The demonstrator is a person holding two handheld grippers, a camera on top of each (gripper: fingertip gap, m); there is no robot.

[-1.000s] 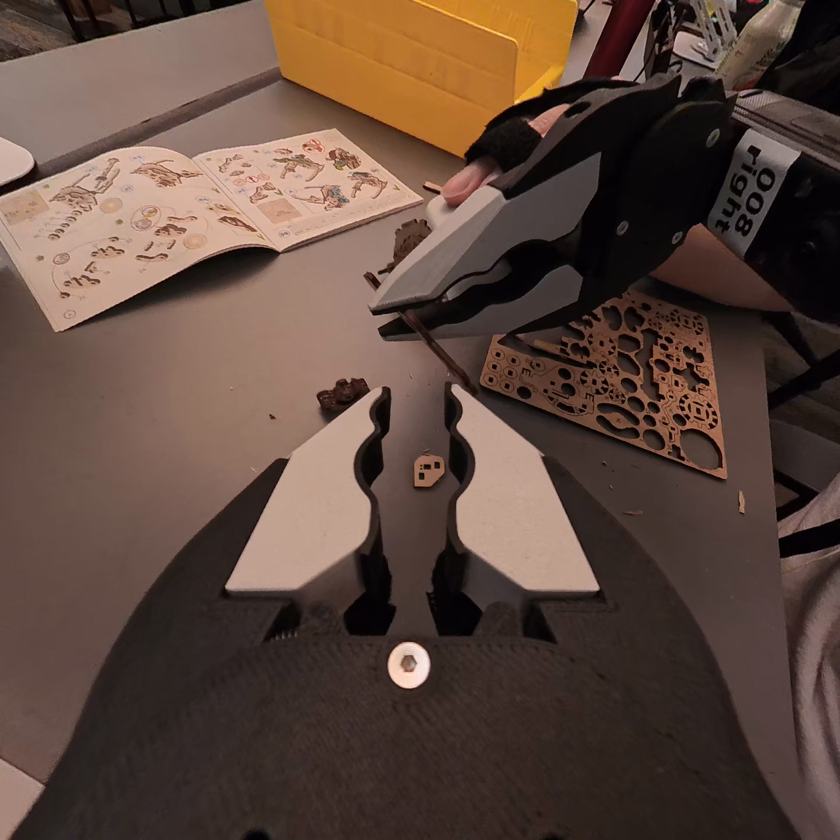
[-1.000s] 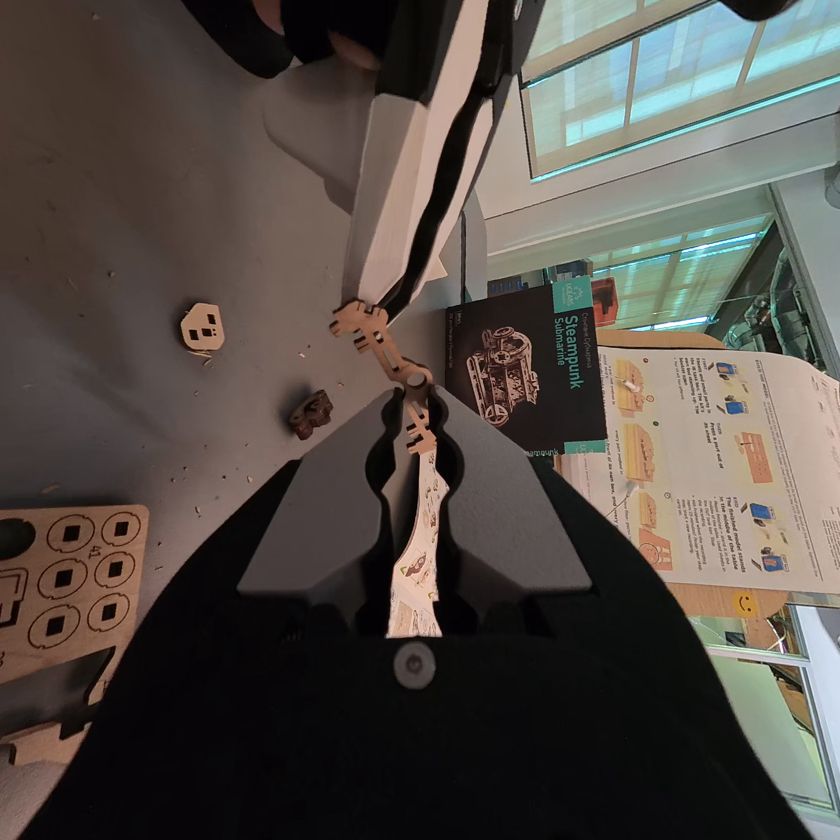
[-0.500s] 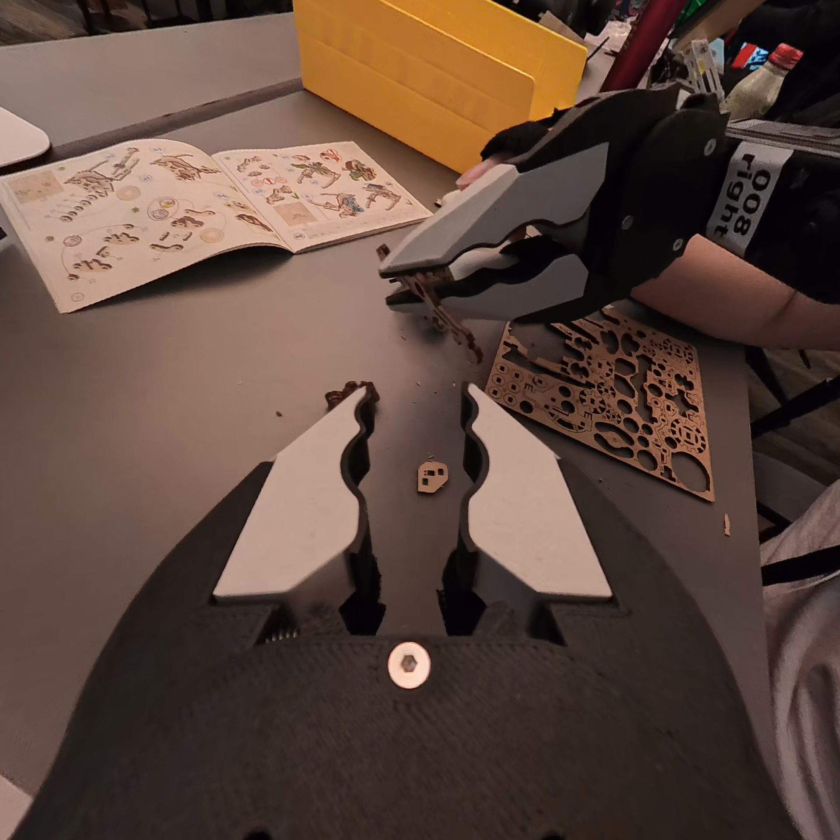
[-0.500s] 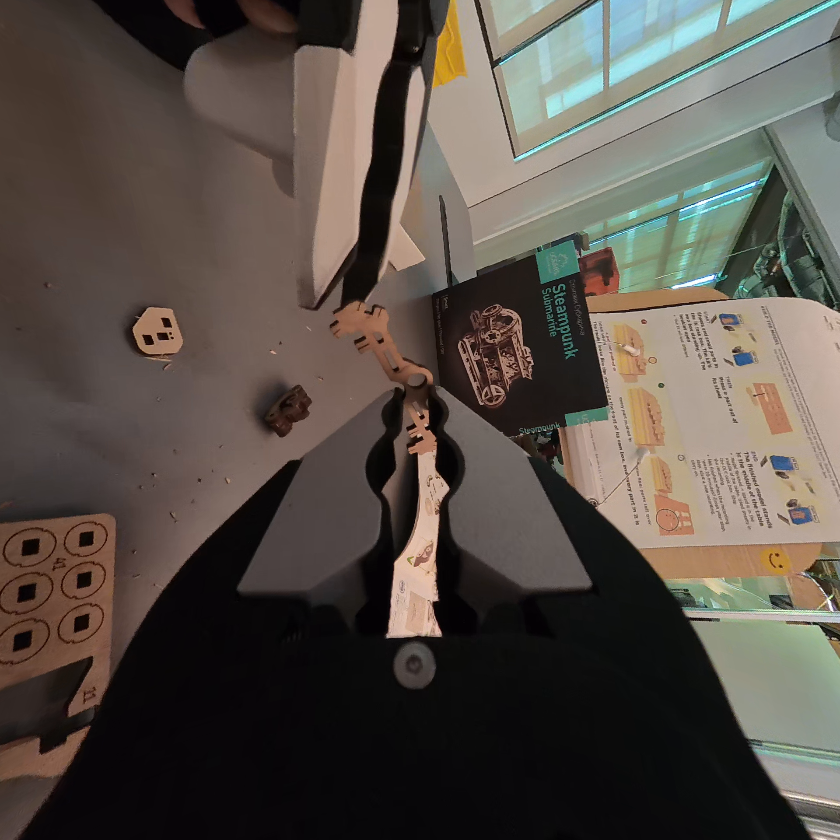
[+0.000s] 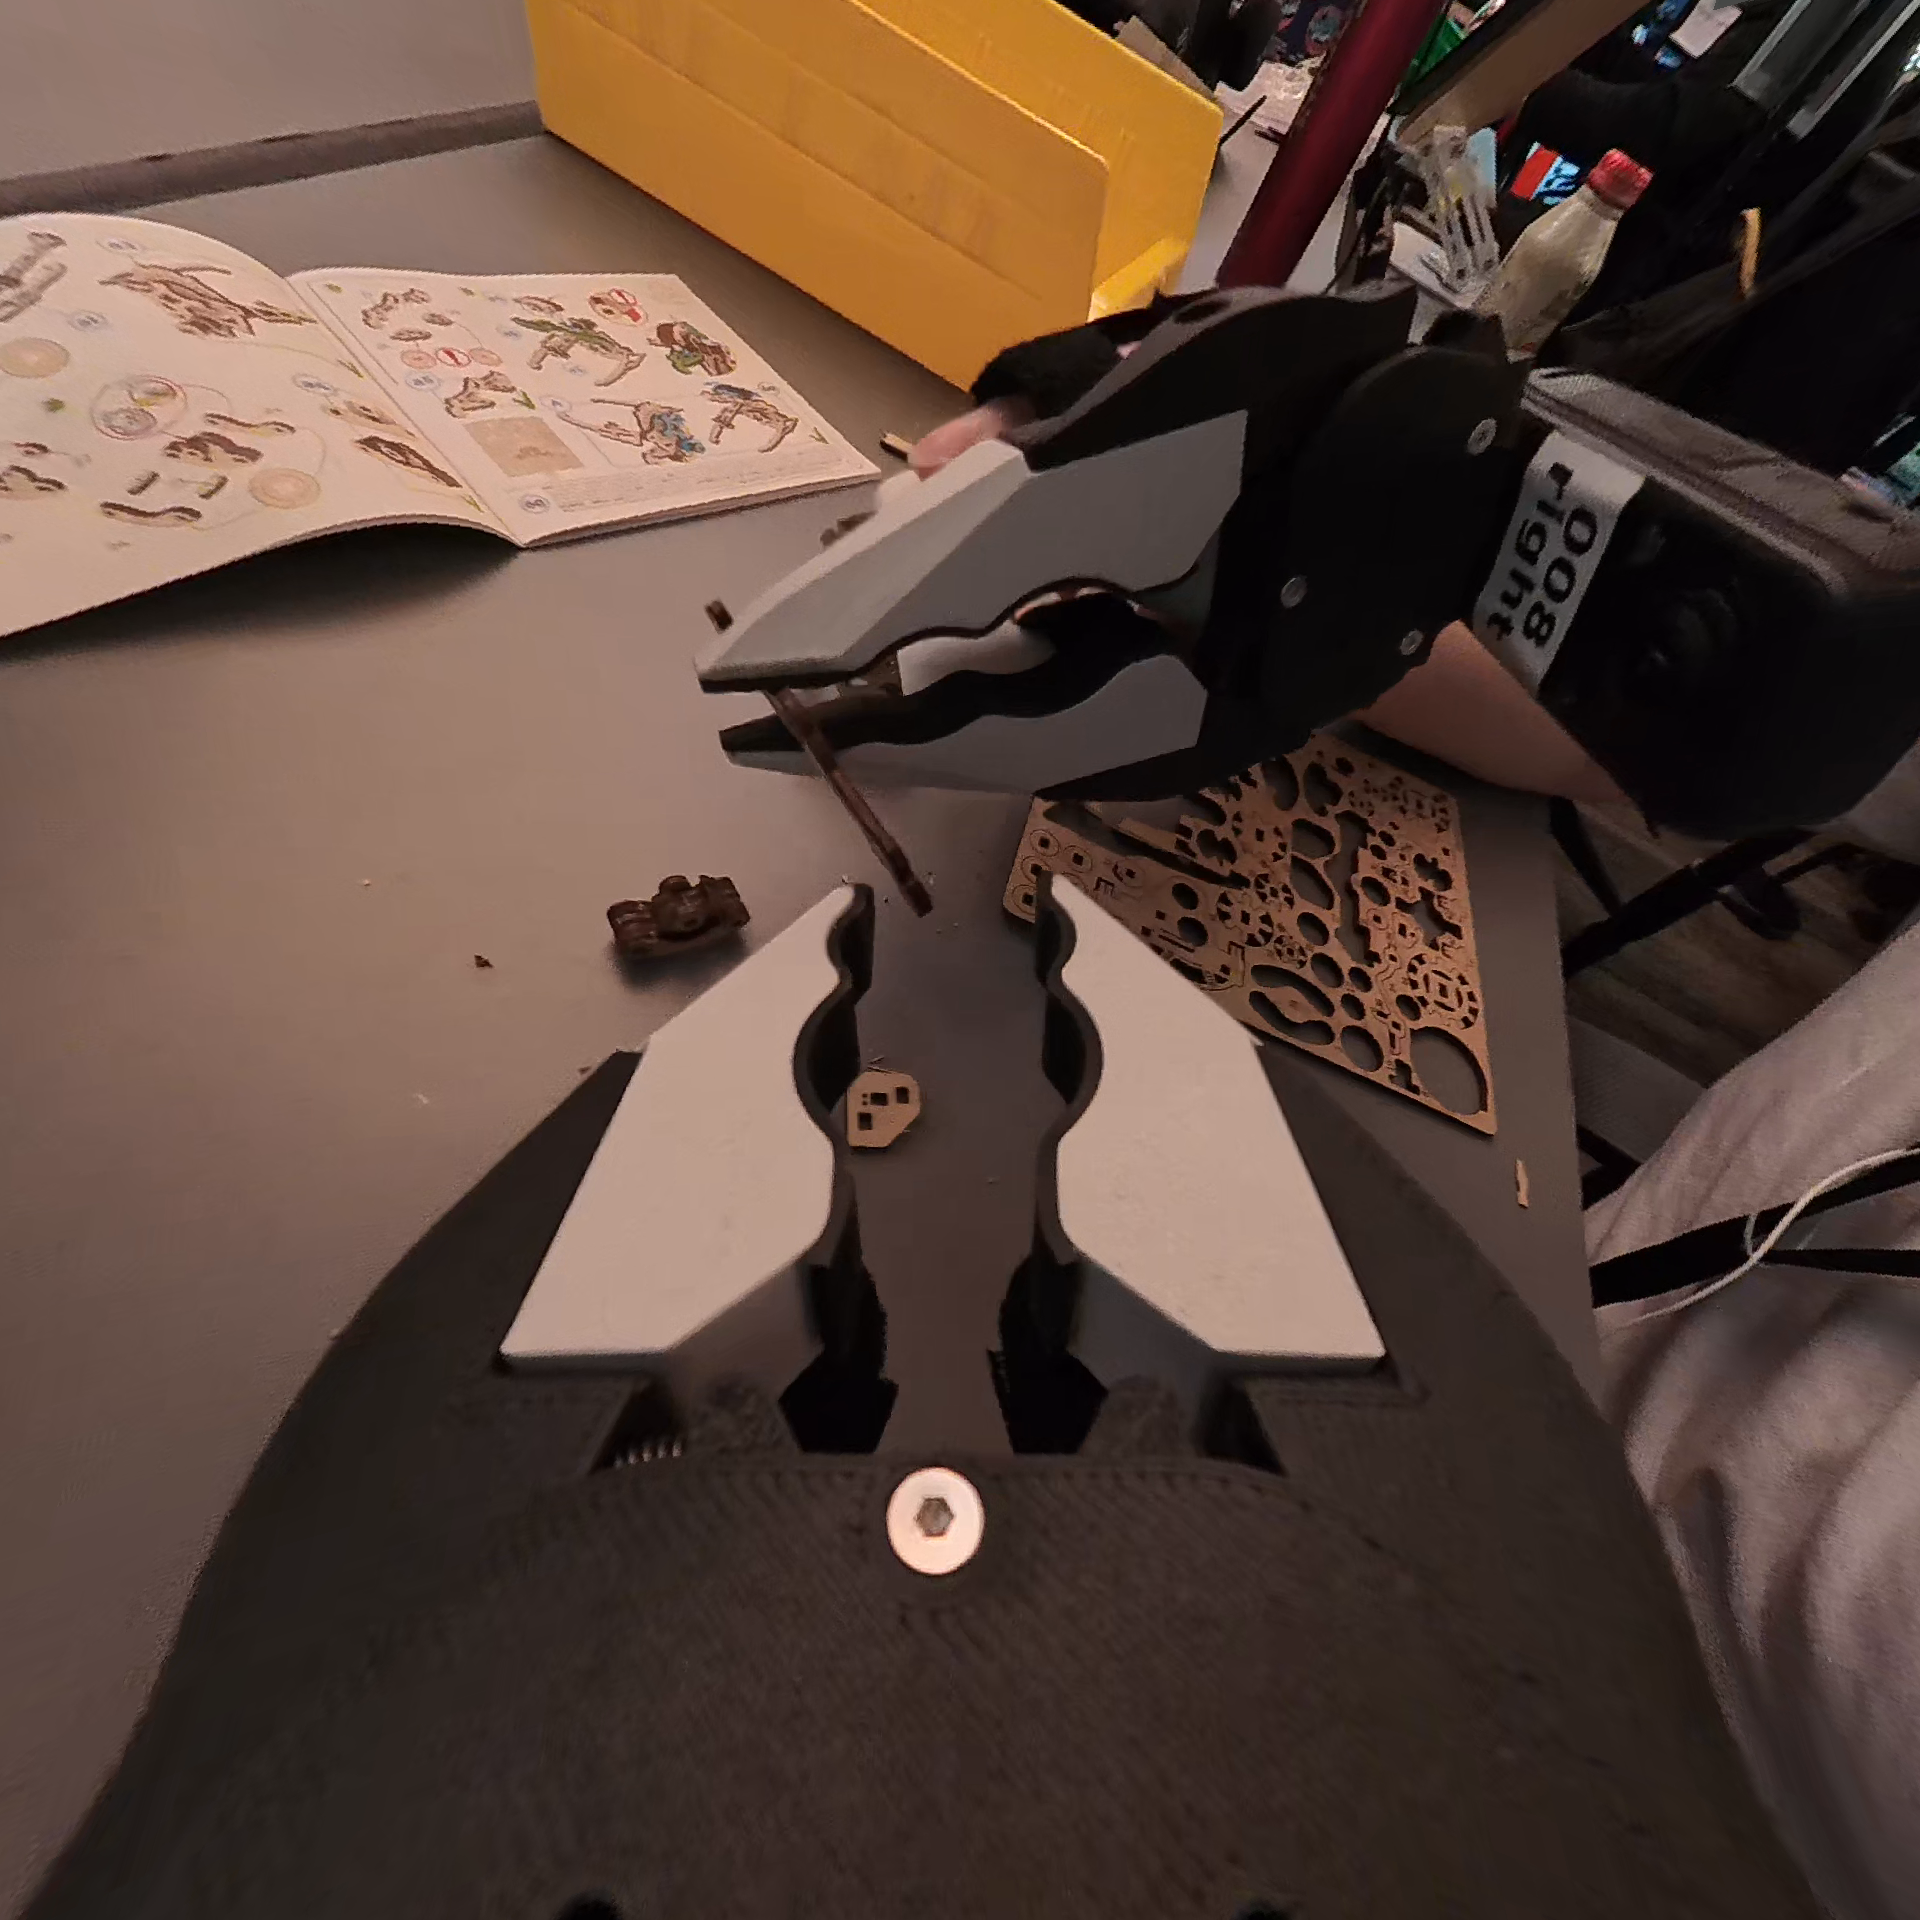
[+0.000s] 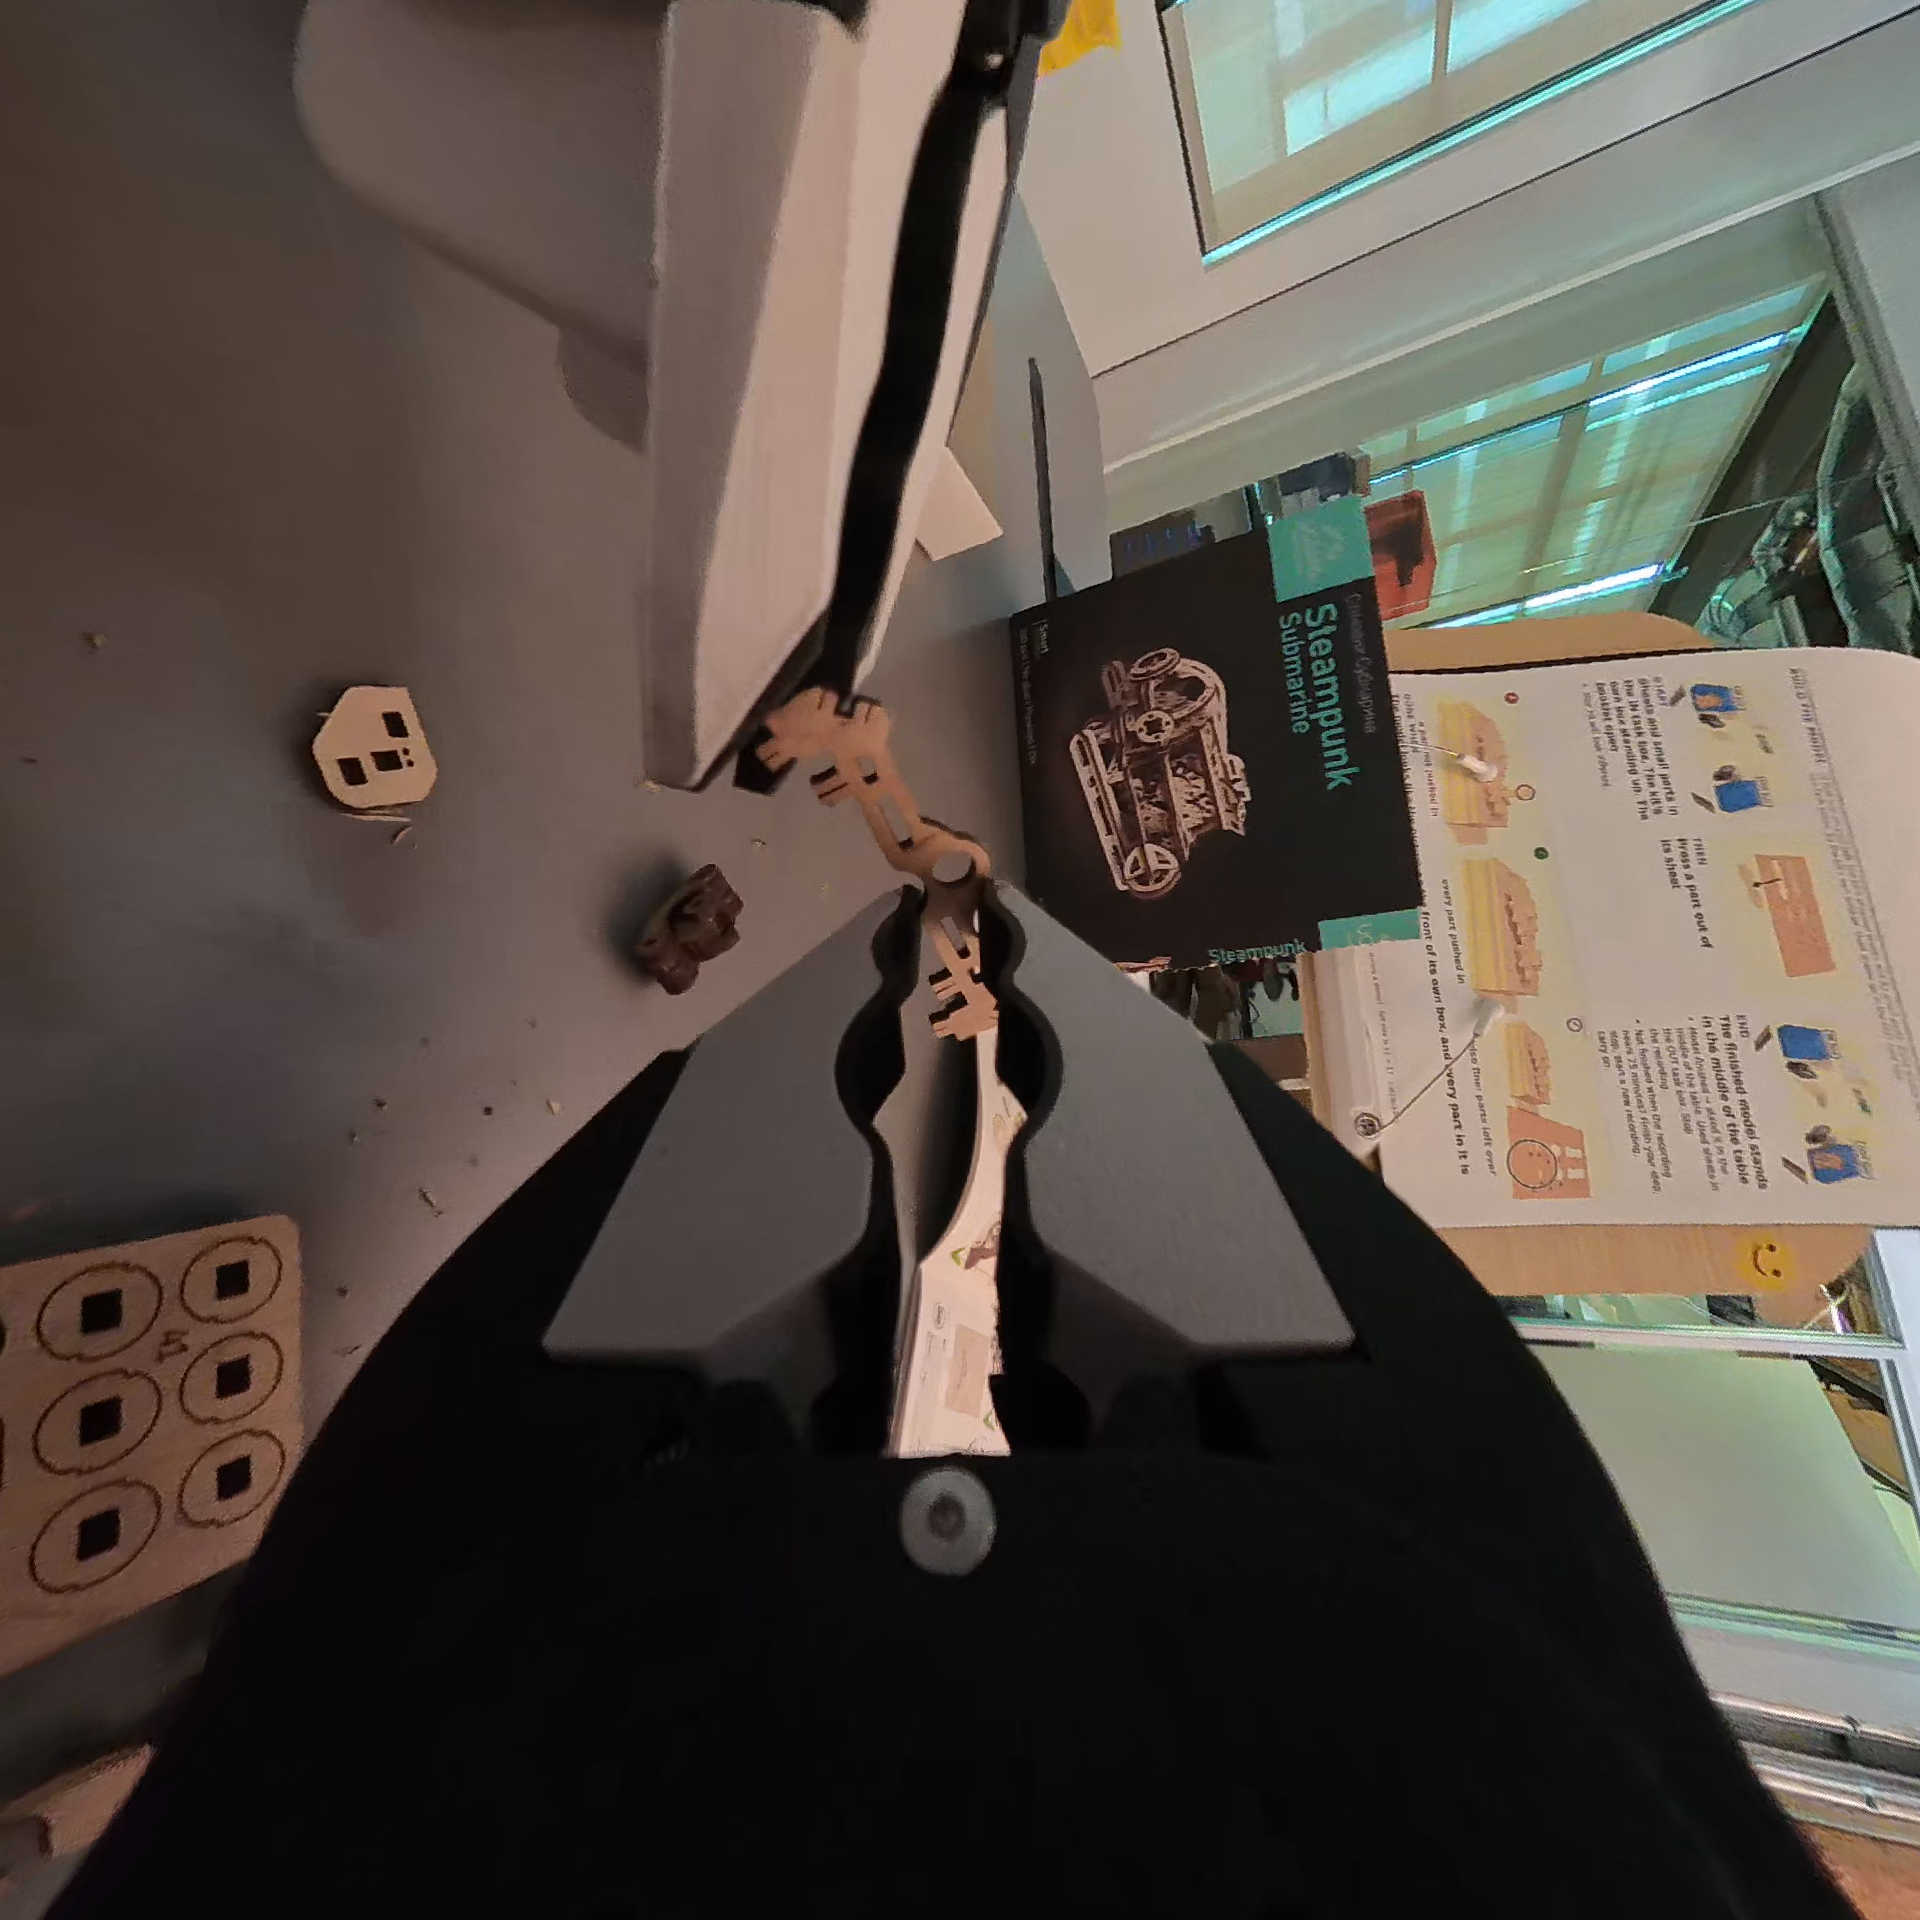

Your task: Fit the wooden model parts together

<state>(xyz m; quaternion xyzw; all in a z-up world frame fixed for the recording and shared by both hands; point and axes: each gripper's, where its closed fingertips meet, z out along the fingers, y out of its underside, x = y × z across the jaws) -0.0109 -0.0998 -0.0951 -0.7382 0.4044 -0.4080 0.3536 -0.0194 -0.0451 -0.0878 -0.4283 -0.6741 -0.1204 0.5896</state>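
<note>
Two grippers are working over the table (image 5: 312, 831). Left gripper (image 5: 945, 914) is hovering spread, a small house-shaped piece (image 5: 881, 1110) lying between its fingers. At twelve o'clock, right gripper (image 5: 748, 707) is pinching a slim wooden strip (image 6: 894, 821), which is slanting toward the left fingertips (image 5: 847, 909).

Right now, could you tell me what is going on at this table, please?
A person is building a wooden model with hand-held tongs. The right tongs are shut on a thin slotted wooden strip, held above the grey table. The left tongs are open and empty, with their tips by the strip's free end. A small flat wooden piece, a dark assembled bit, a punched-out parts sheet and an open instruction booklet lie on the table.
</note>
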